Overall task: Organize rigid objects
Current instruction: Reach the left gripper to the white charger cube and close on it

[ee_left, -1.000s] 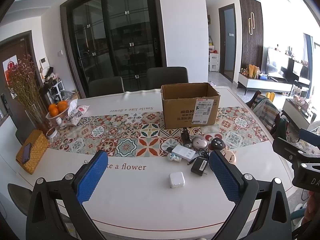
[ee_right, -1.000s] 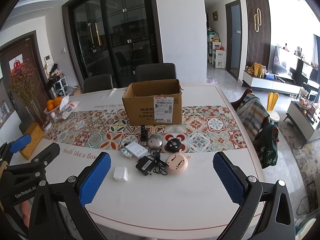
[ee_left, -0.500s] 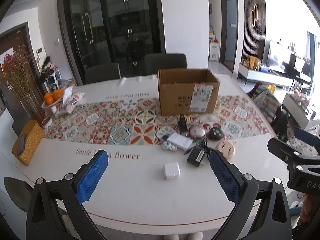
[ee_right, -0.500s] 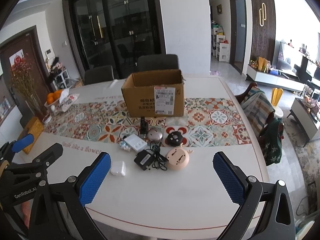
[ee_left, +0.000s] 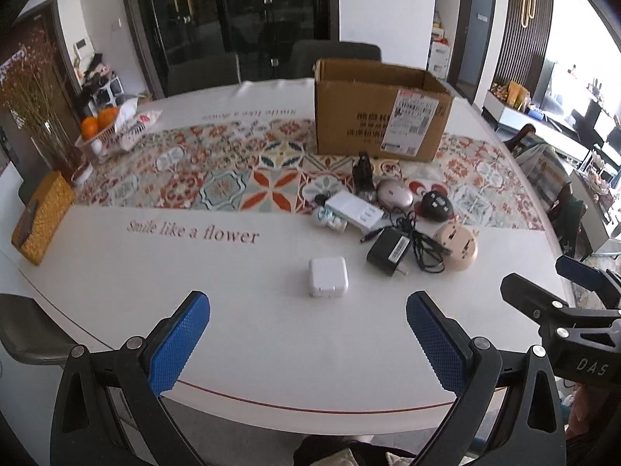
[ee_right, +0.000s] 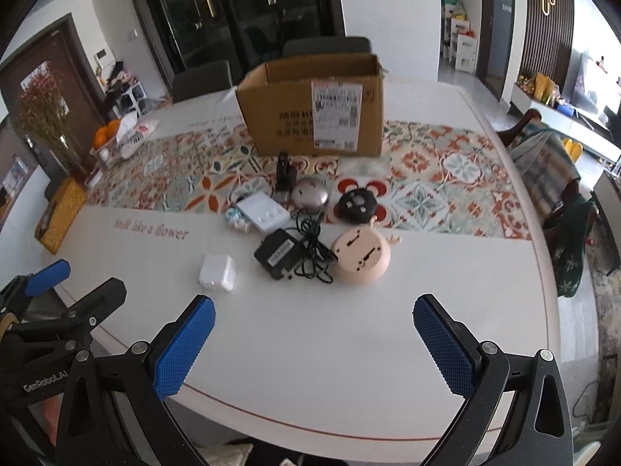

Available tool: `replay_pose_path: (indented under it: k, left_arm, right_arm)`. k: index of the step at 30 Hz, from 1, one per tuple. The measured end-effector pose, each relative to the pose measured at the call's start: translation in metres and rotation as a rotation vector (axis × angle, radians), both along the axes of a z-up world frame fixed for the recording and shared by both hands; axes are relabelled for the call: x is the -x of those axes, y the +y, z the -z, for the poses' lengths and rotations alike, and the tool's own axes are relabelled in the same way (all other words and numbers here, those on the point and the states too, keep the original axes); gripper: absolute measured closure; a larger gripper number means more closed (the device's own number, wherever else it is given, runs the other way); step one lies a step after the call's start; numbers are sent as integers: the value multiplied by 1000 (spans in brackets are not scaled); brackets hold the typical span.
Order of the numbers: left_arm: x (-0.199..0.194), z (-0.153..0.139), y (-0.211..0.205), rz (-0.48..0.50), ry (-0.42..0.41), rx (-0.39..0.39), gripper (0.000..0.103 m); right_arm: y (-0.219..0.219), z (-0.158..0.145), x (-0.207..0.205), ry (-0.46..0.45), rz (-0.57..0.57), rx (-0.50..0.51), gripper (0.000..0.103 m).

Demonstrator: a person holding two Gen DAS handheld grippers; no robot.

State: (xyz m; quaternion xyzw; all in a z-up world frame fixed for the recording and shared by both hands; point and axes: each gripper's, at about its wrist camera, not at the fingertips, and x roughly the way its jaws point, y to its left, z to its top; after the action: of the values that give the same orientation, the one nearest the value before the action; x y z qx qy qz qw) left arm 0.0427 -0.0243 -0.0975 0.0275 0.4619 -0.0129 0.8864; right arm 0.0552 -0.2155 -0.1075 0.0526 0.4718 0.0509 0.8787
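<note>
Small objects lie grouped mid-table: a white square charger, a black power adapter with cable, a round pink device, a white flat box, a silver oval mouse and a round black object. An open cardboard box stands behind them. My left gripper is open and empty, just short of the white charger. My right gripper is open and empty, short of the pink device.
The white round table carries a patterned runner. At the far left stand a woven yellow box, a vase of dried flowers and a fruit bowl with oranges. Chairs stand behind the table.
Both grippers have moved forward and tilted down toward the table; the objects look larger and nearer. Both stay open and empty. Nothing on the table has moved.
</note>
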Motion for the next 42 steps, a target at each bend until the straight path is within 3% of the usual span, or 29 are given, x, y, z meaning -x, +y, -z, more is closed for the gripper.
replay_pose_path:
  k: [18, 27, 33, 42]
  left_arm:
    - [-61, 66, 6, 68, 68, 33, 7]
    - [-82, 109, -5, 27, 144, 26, 25]
    - [-86, 124, -13, 5, 123, -26, 30]
    - [-94, 137, -18, -11, 133, -18, 46]
  right_arm:
    - [15, 59, -44, 185, 52, 3, 1]
    - [14, 87, -64, 247, 13, 7, 1]
    - [9, 105, -72, 283, -2, -12, 1]
    - [5, 120, -80, 305, -10, -36, 1]
